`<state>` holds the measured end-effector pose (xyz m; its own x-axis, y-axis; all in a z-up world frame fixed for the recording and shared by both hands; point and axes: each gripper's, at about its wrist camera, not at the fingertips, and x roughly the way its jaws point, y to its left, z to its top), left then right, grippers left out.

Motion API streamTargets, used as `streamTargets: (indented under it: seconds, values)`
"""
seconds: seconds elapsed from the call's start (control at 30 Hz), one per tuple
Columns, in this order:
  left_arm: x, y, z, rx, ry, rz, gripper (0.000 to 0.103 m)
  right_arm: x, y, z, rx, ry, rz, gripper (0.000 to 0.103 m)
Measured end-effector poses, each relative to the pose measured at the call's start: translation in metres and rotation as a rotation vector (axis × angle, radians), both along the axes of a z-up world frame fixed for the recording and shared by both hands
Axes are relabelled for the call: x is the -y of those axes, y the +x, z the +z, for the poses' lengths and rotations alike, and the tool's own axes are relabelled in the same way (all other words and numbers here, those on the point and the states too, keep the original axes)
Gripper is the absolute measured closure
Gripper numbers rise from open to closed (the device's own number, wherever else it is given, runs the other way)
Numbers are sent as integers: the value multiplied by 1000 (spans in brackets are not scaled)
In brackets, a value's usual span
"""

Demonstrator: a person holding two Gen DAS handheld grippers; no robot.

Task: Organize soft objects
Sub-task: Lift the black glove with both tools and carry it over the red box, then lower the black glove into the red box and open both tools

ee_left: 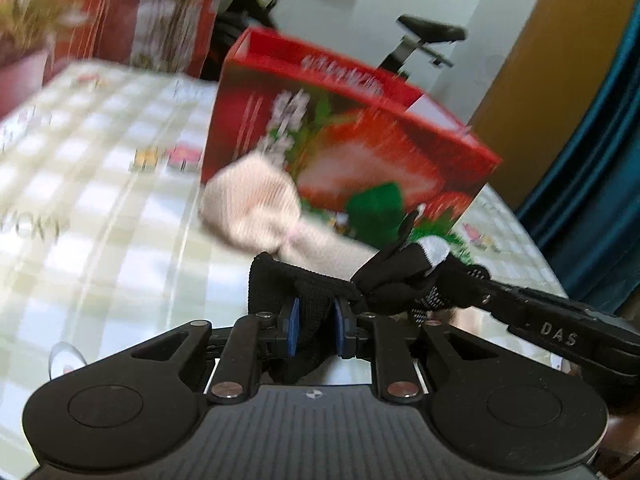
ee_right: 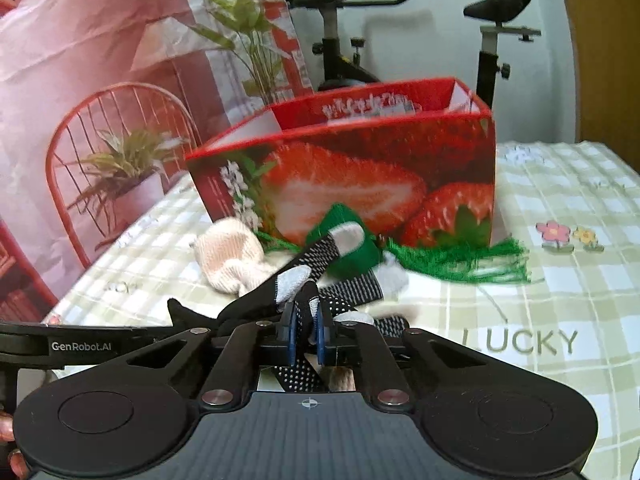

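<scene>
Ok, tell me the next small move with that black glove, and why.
Probably lift it together toward the open top of the strawberry box. Both the left gripper and the right gripper are shut on the black glove, which stretches between them in front of the box, while the pink knit item lies on the table.

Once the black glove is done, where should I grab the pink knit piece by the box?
Take the pink knit piece at its narrow pinched waist, coming from the near side, probably from above. The rounded lobes look bulky, and the strawberry box stands right behind it.
</scene>
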<state>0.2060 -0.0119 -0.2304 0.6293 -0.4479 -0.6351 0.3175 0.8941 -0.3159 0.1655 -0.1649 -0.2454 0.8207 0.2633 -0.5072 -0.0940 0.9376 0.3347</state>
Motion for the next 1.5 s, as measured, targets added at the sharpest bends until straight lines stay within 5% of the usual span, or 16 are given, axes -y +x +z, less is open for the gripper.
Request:
streamTargets:
  seconds: [0.57,0.93,1.17,1.5]
  values:
    - [14,30,90,189,-89,-88,84,27,8,60,162,47,-92,94]
    - [34,86,136,269,-49,-126,84,48,73,124,216,-21,-92,94]
    - [44,128,141,271,16,-92,84,48,133,133,200,-87,-89,94]
    - [46,164,96,126,133,-71,84,41,182,83,21,-42,-79,94]
